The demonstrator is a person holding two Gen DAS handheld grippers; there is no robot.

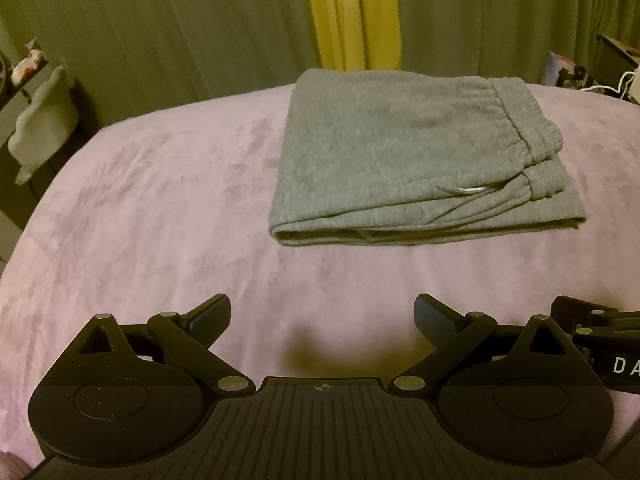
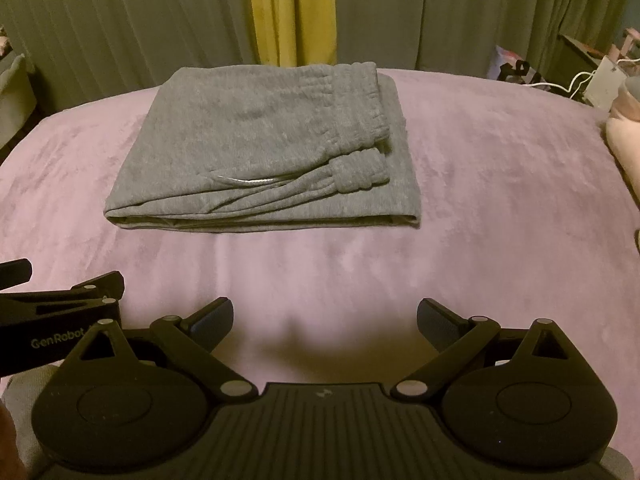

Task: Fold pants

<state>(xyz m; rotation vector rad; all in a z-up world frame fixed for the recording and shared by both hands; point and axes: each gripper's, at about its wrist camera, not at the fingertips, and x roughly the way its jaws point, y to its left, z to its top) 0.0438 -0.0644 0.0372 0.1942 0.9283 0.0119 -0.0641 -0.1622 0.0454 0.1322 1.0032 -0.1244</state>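
Grey-green curtains (image 2: 440, 12) with one yellow panel (image 2: 292, 8) hang behind a bed covered in a pale lilac blanket (image 2: 480, 184) — the scene as I see it through both wrist cameras. The grey pants (image 2: 256, 148) lie on the blanket toward its far side, already folded into a compact rectangle, the elastic waistband (image 2: 360, 96) stacked on top at the right and a pale drawstring (image 2: 248, 181) peeking from the layers near the front edge. My left gripper (image 1: 322, 316) hovers over bare blanket on the near side, its jaws spread wide and holding nothing. My right gripper (image 2: 325, 318) sits just beside it, equally wide open and empty, well apart from the cloth.

I judge the folding to be essentially complete — what remains, if anything, is tidying. To do that well I would leave the stack where it lies, press lightly along the front fold to flatten it, and tuck the drawstring in without lifting the top layer, since a pinch there could drag the waistband askew.
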